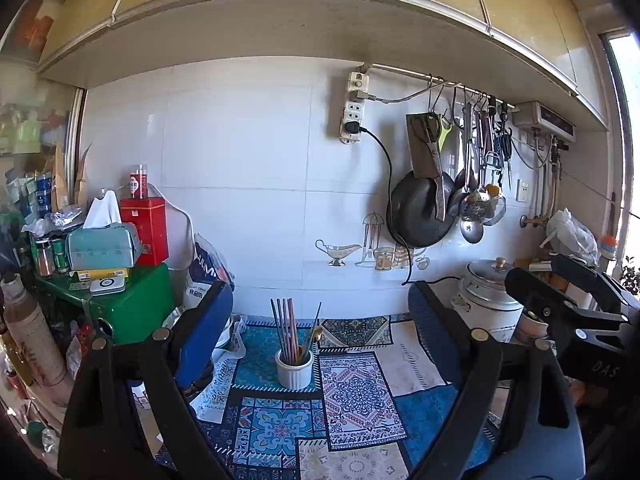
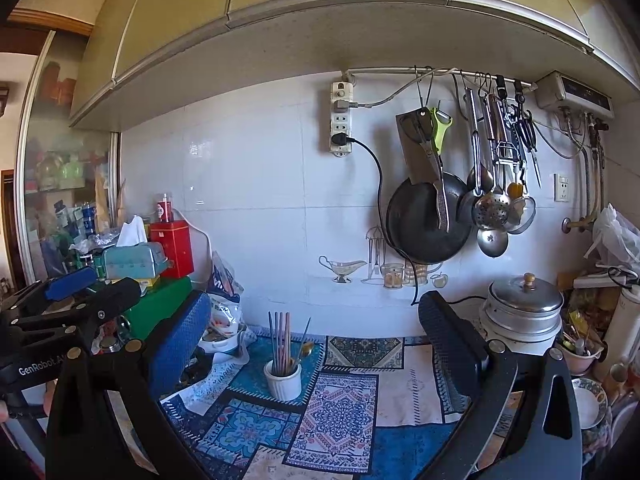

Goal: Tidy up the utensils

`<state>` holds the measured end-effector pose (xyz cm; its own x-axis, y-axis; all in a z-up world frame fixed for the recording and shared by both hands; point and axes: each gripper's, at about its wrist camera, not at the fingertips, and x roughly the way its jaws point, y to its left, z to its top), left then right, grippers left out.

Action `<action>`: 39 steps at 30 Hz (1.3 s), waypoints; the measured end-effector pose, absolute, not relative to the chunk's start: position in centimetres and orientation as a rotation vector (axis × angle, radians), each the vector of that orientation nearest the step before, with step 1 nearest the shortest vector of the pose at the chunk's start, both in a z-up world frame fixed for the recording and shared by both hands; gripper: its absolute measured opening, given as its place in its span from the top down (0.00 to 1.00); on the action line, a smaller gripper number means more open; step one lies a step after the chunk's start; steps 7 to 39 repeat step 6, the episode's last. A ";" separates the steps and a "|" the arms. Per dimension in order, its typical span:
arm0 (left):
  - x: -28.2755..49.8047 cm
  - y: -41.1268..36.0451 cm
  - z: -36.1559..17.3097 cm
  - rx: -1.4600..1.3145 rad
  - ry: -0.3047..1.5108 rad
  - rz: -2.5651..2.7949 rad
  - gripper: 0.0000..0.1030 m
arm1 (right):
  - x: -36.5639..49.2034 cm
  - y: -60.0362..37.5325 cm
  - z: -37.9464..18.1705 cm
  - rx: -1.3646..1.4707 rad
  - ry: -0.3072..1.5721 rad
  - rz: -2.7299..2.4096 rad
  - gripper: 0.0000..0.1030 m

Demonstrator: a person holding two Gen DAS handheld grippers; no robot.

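A white ribbed cup (image 1: 295, 372) stands on the patterned mat (image 1: 352, 400), holding several chopsticks (image 1: 285, 328) and a gold spoon (image 1: 314, 336). It also shows in the right wrist view (image 2: 282, 382) with the chopsticks (image 2: 280, 340). My left gripper (image 1: 320, 328) is open and empty, raised in front of the cup. My right gripper (image 2: 316, 336) is open and empty, a little right of the cup. Each gripper shows at the edge of the other's view: the right one (image 1: 568, 308) and the left one (image 2: 72, 292).
A metal pot (image 2: 524, 308) stands at the back right. A black pan (image 2: 430, 220), ladles and scissors hang from a wall rail (image 2: 440, 72). A green box (image 1: 132, 308), red tin (image 1: 144, 228) and tissue box (image 1: 104, 244) crowd the left. Bowls and a plate (image 2: 592, 400) sit far right.
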<state>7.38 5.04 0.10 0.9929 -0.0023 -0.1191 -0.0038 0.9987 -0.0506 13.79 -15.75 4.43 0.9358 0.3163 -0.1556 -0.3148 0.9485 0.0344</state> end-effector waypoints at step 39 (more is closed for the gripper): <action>8.0 4.9 0.0 -0.047 0.121 0.007 0.13 | 14.6 -15.7 4.3 0.011 0.165 0.328 0.00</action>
